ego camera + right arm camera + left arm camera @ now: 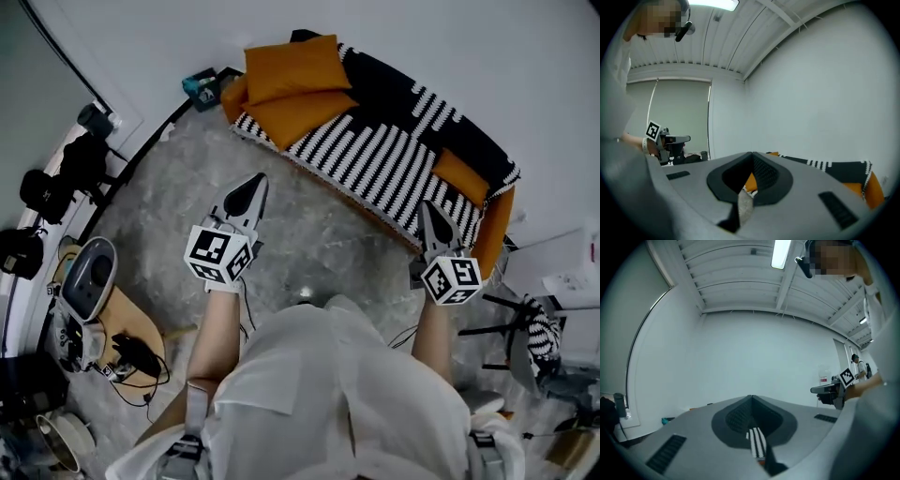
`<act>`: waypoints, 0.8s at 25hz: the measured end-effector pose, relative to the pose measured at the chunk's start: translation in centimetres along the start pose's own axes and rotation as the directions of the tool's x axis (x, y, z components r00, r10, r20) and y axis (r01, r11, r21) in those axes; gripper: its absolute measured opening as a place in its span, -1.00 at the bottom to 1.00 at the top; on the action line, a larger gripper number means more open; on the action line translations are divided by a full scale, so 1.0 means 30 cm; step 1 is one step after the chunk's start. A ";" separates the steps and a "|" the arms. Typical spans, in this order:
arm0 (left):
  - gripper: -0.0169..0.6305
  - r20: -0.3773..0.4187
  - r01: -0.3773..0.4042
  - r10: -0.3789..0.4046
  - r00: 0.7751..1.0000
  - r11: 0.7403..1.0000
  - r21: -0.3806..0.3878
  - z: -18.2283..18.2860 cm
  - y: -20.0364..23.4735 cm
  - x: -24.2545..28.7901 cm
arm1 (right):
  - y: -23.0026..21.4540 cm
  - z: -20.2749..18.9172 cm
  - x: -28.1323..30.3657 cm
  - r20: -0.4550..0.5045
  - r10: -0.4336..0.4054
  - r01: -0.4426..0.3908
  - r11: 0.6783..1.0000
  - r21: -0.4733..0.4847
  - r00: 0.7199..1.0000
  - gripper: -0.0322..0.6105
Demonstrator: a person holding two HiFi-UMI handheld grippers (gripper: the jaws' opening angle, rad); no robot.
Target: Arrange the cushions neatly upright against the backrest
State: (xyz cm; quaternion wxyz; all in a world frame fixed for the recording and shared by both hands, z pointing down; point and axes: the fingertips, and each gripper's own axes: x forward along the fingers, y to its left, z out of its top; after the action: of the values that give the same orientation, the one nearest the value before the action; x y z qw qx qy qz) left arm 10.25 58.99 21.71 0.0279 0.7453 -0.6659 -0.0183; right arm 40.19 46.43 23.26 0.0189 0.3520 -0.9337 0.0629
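While standing short of the sofa, holds the left gripper and right gripper level out in front, well apart and aimed at the seat. Jaws pressed together on nothing in both gripper views, probably just the carrying posture, with open floor between tips and sofa. Stacked at the end nearer the left gripper: upper cushion lying flat across lower cushion, both plump, soft-edged rectangles in plain matte orange cloth. Slumped low at the opposite end, at the foot of the backrest: third cushion, same orange, only partly showing. None upright, so task judged not yet started, and the flat pair likely to sag when lifted by a corner. Draped over seat and backrest: throw, woven-looking, black with white bars, orange upholstery showing at both arms. Underfoot, grey mottled, stone-like surface, hard and smooth. Grippers in grey moulded plastic with dark ribbed pads, each topped by a white marker cube.
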 end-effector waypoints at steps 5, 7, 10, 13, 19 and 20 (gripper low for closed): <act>-0.90 0.007 -0.064 0.064 0.998 0.998 -0.023 -0.009 0.139 -0.001 | 0.053 0.025 0.201 0.004 0.066 -0.066 0.998 -0.011 0.998 -0.88; -0.90 -0.006 -0.088 0.088 0.996 0.996 -0.030 -0.022 0.190 0.033 | 0.059 0.028 0.299 -0.003 0.098 -0.098 0.995 -0.009 0.995 -0.88; -0.90 -0.018 -0.110 0.109 0.994 0.994 -0.026 -0.034 0.267 0.110 | 0.046 0.023 0.455 -0.008 0.136 -0.136 0.991 -0.001 0.991 -0.88; -0.90 -0.017 -0.128 0.127 0.992 0.992 -0.019 -0.033 0.353 0.198 | 0.026 0.011 0.612 -0.007 0.165 -0.165 0.986 0.006 0.986 -0.88; -0.90 -0.029 -0.168 0.168 0.985 0.986 -0.003 -0.010 0.546 0.431 | -0.063 0.027 0.958 -0.017 0.216 -0.215 0.976 0.016 0.976 -0.88; -0.90 -0.030 -0.171 0.171 0.985 0.985 0.001 -0.003 0.578 0.478 | -0.085 0.036 1.018 -0.016 0.222 -0.221 0.975 0.019 0.975 -0.88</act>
State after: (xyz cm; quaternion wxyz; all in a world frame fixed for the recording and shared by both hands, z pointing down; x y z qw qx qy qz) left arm -5.34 42.80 23.08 0.0400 0.6854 -0.7270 -0.0052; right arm 18.95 24.39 24.88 0.0175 0.2453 -0.9663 0.0756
